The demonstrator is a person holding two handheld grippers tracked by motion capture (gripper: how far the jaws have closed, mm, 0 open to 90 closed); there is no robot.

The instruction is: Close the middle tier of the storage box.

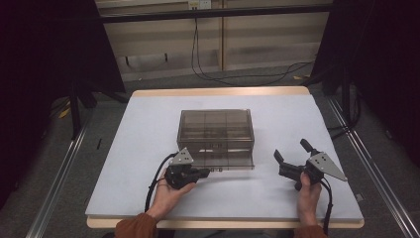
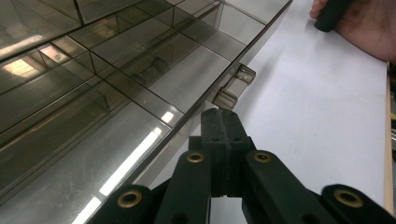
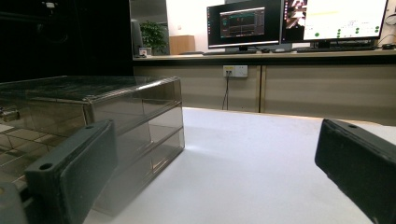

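smoky plastic box (image 1: pixel 216 139), two grippers

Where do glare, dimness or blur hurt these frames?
High view: dim overall, dark at both sides. Left gripper view: bright streaks of glare lie across the smoky plastic box, while the shut left gripper stays sharp. Right gripper view: the wide-open right gripper is soft up close, and the monitors glow bright.

The box (image 1: pixel 216 138) sits on the table (image 1: pixel 138 148), about mid-table. The left gripper (image 1: pixel 200 173) lies at the box's near-left corner, jaws closed, tips just beside the latch (image 2: pixel 236 86) on its front edge. The right gripper (image 1: pixel 292 154) is to the box's right, apart from it, jaws spread.
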